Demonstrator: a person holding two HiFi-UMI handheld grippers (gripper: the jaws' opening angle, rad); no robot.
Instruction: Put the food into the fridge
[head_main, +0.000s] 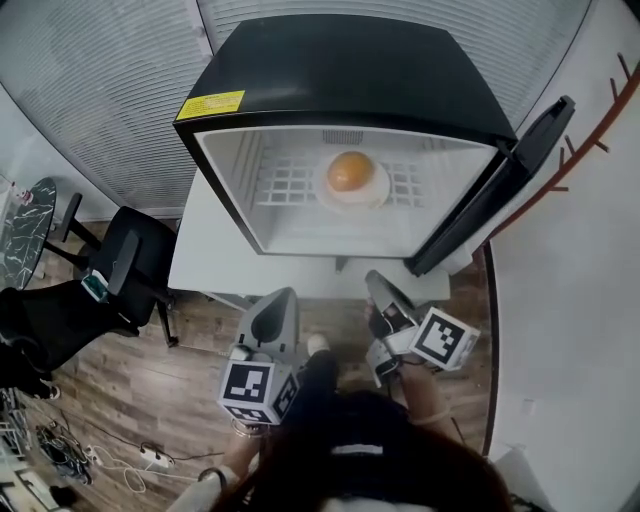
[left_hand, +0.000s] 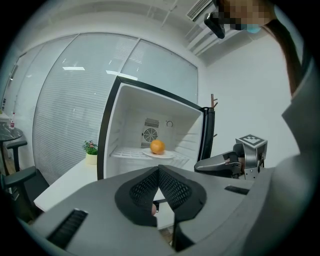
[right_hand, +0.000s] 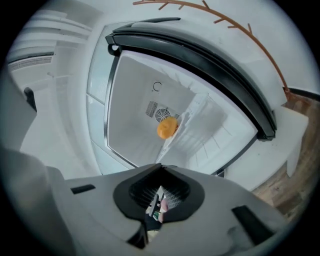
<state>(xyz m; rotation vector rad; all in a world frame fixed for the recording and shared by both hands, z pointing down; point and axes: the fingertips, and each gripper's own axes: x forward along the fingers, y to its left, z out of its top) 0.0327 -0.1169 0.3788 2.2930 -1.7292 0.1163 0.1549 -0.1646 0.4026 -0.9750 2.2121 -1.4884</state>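
Observation:
An orange (head_main: 350, 171) lies on a white plate (head_main: 325, 193) on the wire shelf inside the open black fridge (head_main: 340, 70). The fridge door (head_main: 505, 180) is swung out to the right. Both grippers hover in front of the fridge opening, well short of it. My left gripper (head_main: 275, 300) is shut, its pads meeting at the tip (left_hand: 159, 168), with nothing between them. My right gripper (head_main: 381, 287) is also shut and empty (right_hand: 161, 168). The left gripper view shows the orange (left_hand: 157, 146) and the right gripper (left_hand: 220, 164) beside it. In the right gripper view the orange (right_hand: 167, 127) appears tilted.
The fridge stands on a white table (head_main: 200, 262). A small potted plant (left_hand: 90, 150) sits on it to the left. A black chair (head_main: 130, 262) is at the left, and cables and a power strip (head_main: 150, 455) lie on the wood floor.

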